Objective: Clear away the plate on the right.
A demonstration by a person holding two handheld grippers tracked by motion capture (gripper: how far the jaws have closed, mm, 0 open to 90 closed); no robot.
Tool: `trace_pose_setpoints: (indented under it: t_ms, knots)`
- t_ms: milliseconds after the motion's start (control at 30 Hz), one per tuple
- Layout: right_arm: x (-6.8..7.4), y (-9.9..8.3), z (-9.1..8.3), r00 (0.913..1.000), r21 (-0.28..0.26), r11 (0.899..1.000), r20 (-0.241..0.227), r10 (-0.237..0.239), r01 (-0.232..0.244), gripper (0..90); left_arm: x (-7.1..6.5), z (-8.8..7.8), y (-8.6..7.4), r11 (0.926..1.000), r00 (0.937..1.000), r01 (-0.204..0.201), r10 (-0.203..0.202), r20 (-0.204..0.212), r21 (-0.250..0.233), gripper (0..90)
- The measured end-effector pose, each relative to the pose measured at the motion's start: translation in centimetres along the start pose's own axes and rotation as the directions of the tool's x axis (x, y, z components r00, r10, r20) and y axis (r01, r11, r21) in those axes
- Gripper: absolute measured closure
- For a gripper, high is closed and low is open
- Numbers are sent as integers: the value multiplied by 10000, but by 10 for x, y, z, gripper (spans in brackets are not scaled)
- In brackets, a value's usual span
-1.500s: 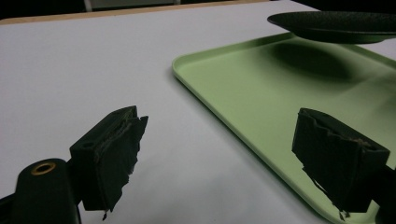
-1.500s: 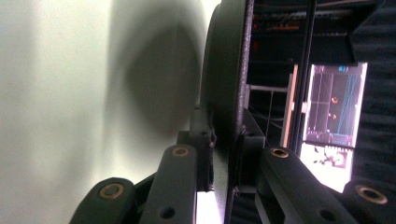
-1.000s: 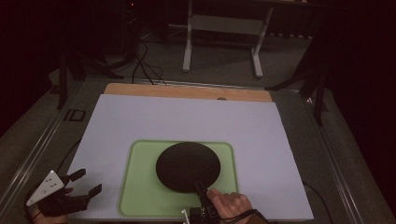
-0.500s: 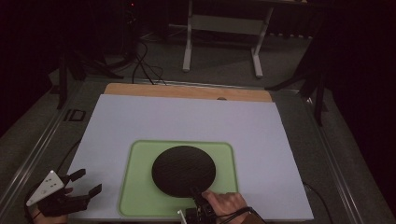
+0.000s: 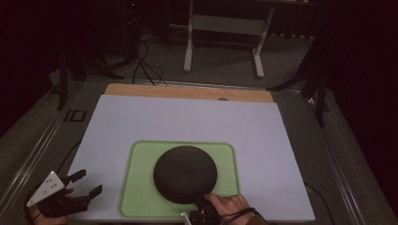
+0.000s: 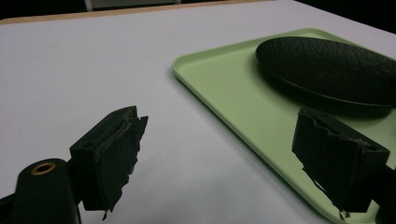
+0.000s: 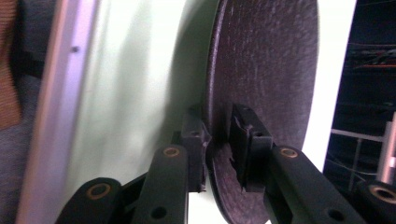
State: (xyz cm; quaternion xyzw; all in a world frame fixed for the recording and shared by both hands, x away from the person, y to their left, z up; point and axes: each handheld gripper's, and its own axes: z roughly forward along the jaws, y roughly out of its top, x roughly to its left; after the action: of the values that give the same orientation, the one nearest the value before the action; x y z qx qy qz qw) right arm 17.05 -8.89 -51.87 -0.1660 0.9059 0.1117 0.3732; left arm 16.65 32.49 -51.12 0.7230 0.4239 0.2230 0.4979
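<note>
Plate [image 5: 185,174] of dark, rough-textured material sits on a pale green tray [image 5: 136,187], which lies on the white table top [image 5: 187,119] near the person's edge. The right gripper [image 7: 218,140] straddles the plate's near rim, one jaw under the rim and one over it; its jaws have just been opening, and in the right gripper view a narrow gap shows between the upper pad and the plate's surface, so the grip looks loosened rather than pressed. In the high view the right hand [image 5: 230,206] rests at the tray's near edge, just beside the plate. The left gripper [image 5: 70,190] hovers over the table's near left corner, well apart from the tray, with its jaws spread wide and nothing between them.
</note>
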Motion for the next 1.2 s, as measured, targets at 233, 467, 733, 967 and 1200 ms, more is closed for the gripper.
trace_pose_setpoints:
  t_ms: [233,467,733,967,1200]
  knots:
    - [-3,-8,-6,9942,-337,9960,-716,801,-827,645,0,0,0,10000,10000,4,-4,-11,16,155]
    - [-16,-18,-18,9716,-1087,9713,-1308,1972,-2118,578,0,0,0,10000,10000,16,-16,-23,1,156]
    - [-33,-36,-23,9005,-1384,8944,-1635,4029,-4253,537,0,0,0,10000,10000,10,-10,-33,-14,156]
    - [-39,-55,-27,8215,-1606,8091,-1982,5346,-5653,487,0,0,0,10000,10000,2,-2,-53,-18,155]
    - [-42,-80,-35,7121,-2253,6757,-2040,6718,-7019,426,-1,0,0,10000,10000,-15,15,-85,-26,156]
